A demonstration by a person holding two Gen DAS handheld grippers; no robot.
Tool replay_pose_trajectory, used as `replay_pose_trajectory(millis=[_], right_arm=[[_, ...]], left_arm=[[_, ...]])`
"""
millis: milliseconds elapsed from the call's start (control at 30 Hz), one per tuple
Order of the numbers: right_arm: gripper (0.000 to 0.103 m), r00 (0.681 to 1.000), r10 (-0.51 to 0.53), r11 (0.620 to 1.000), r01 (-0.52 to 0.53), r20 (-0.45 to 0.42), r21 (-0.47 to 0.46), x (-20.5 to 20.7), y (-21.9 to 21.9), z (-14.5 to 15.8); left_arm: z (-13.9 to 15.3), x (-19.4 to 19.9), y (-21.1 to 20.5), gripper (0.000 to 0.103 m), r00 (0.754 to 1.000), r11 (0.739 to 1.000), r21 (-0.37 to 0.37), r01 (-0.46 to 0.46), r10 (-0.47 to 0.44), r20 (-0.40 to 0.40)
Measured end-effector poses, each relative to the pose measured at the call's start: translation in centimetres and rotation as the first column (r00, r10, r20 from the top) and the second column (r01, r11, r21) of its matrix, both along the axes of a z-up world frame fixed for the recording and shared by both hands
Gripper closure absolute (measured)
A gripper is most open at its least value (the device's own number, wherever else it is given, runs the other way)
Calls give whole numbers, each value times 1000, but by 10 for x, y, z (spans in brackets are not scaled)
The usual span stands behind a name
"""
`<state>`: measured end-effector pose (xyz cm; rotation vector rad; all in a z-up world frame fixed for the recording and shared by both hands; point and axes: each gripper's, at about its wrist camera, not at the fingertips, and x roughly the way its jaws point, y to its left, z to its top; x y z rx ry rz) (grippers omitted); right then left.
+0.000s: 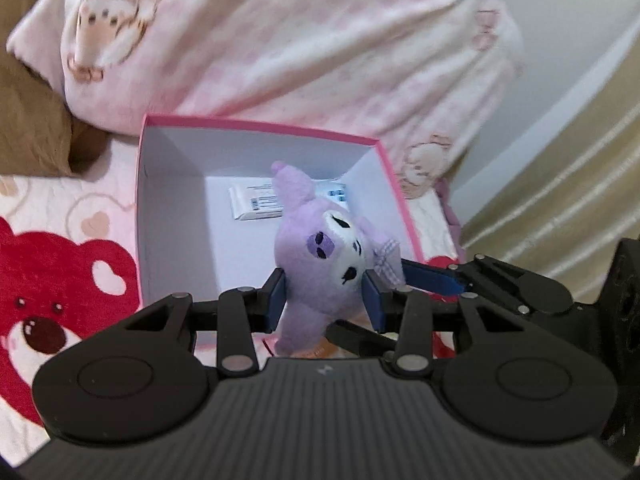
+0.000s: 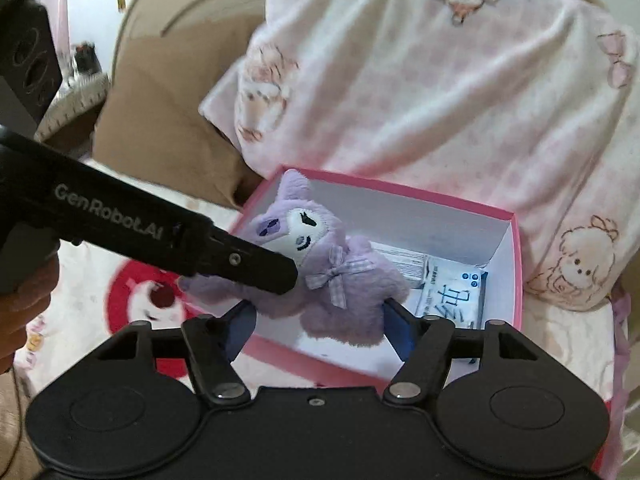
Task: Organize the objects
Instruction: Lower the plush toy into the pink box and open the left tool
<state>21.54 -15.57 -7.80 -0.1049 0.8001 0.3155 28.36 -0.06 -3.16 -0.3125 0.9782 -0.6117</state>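
Note:
A purple plush toy point(image 1: 320, 248) with a white face and a checked bow hangs over an open pink box point(image 1: 260, 124) with white inner walls. My left gripper point(image 1: 324, 292) is shut on the toy, one blue pad pressing on each side. In the right wrist view the left gripper point(image 2: 288, 276) reaches in from the left onto the plush toy point(image 2: 336, 280). My right gripper point(image 2: 320, 320) has the toy's lower body between its blue pads. The pads sit at the toy's flanks, and I cannot tell whether they press. White packets point(image 2: 452, 296) lie on the floor of the box point(image 2: 400, 192).
The box stands on a white blanket with a red bear print point(image 1: 52, 280). A pink patterned pillow point(image 2: 440, 80) lies right behind the box. A brown cushion point(image 2: 160, 120) is at the back left. A person's hand point(image 2: 16, 320) holds the left gripper's handle.

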Motion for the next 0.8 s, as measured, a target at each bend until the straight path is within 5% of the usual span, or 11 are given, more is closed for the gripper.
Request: replay_pose_trajectory(millis=[300,800], right_arm=[[32,992,81,993,-89,-94,-80,67,-3,-46],[39,967,147,971,-181,-208,-158,103,-2,-87]], left_arm=[[-61,53,-7,63,980,991,-14,-135,131,-147],[-118,82,-42,66,952,987,46,-153,160,-262]])
